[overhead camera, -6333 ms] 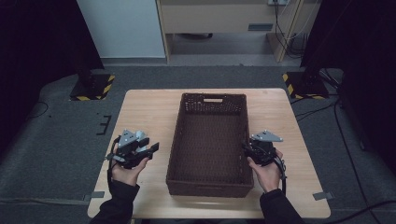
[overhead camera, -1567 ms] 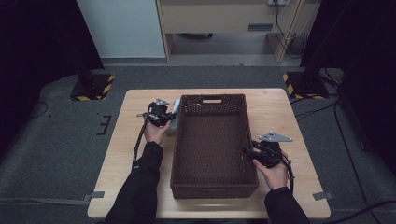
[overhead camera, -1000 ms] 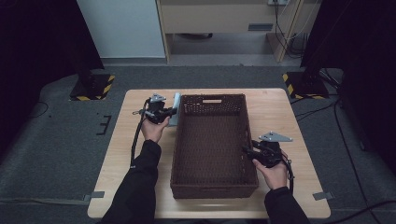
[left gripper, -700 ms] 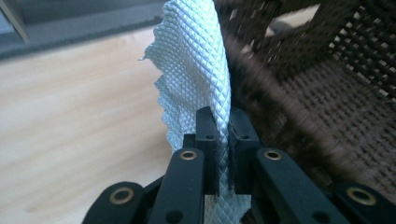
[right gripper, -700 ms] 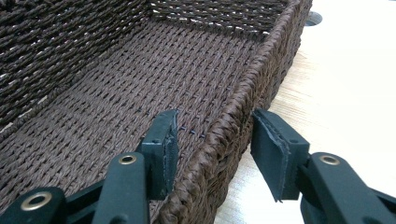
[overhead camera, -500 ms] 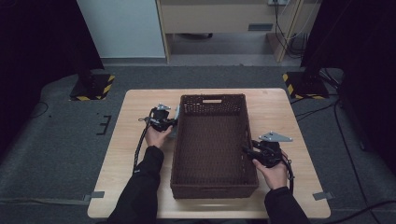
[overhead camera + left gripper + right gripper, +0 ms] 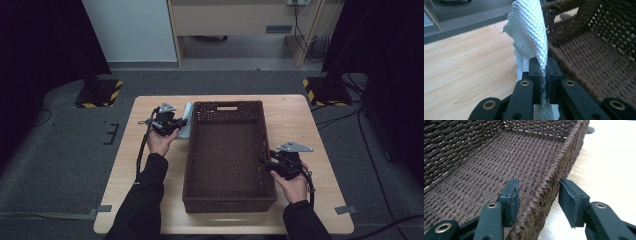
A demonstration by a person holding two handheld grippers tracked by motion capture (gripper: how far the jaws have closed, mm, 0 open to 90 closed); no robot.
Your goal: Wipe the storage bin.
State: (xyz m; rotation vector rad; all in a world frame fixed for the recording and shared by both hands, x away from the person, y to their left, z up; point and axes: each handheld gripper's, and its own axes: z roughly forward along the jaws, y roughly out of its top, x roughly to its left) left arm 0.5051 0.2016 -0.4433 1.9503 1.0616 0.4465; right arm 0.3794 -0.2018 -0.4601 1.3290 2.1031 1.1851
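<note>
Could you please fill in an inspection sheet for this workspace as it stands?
Surface: wooden table, bare around the basket.
Job's things: brown woven basket, empty; pale quilted cloth beside its left wall.
Clutter: nothing seen.
Grippers: left gripper shut on the cloth; right gripper astride the basket's right wall, pads not pressing.
Cables: one trails from each gripper; more lie on the floor at right.
Surroundings: grey carpet, striped stand bases, cabinet behind.

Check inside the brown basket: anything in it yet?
The wicker basket has a bare woven floor across what shows in the high view and the right gripper view. The strip behind its near wall is hidden. The pale cloth is outside.
</note>
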